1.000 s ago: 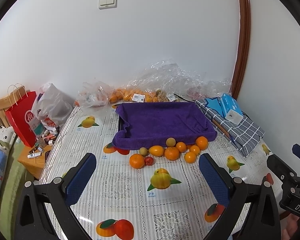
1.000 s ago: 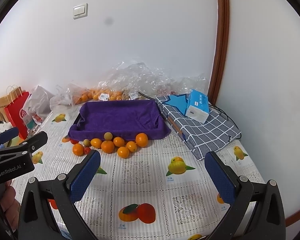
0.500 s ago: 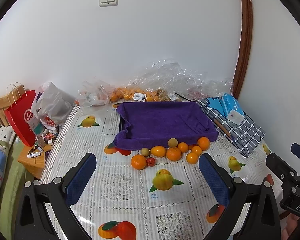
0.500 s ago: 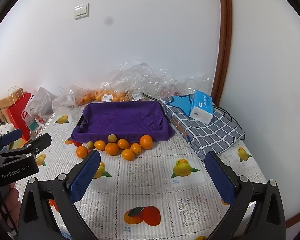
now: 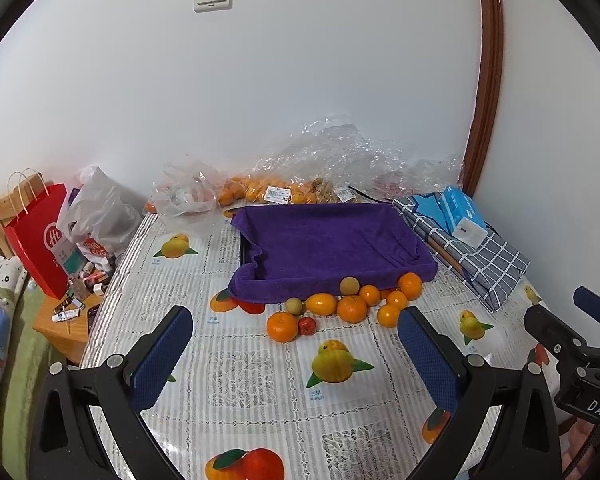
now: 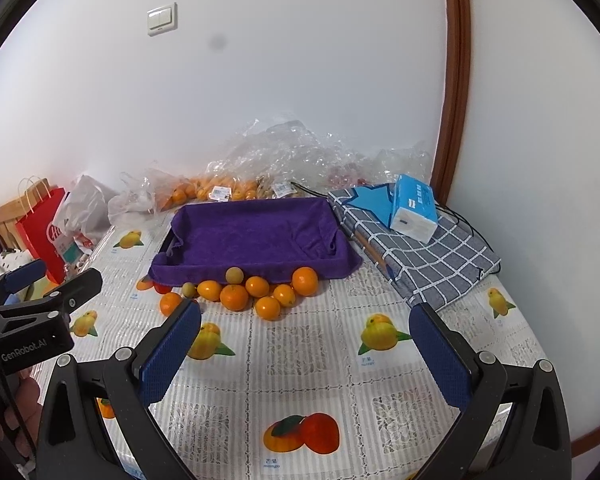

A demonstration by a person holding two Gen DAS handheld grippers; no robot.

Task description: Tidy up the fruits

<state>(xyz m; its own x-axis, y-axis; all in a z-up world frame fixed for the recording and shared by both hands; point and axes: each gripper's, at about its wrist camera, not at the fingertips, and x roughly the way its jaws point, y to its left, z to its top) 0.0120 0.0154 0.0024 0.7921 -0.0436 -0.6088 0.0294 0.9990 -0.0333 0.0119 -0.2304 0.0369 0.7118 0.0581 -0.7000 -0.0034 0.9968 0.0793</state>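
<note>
Still at the approach step, nothing picked. Left hand-held gripper point(image 5: 296, 354) and right hand-held gripper point(image 6: 305, 354) both spread wide and empty. Ahead of both on the bench point(image 5: 256, 380), just before the purple-lined tray point(image 5: 332, 240): seven oranges point(image 5: 352, 309), two tan fruits point(image 5: 349, 285), one small red fruit point(image 5: 307, 325). Next, judged: reach forward, close on one fruit.

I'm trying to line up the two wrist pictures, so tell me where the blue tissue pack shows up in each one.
Left wrist view: the blue tissue pack lies at right of centre, on the checked cloth, right of the purple towel-lined tray.
Right wrist view: the pack lies right of centre, on the same cloth.
Shared landmark: the brown door frame just behind it.
</note>
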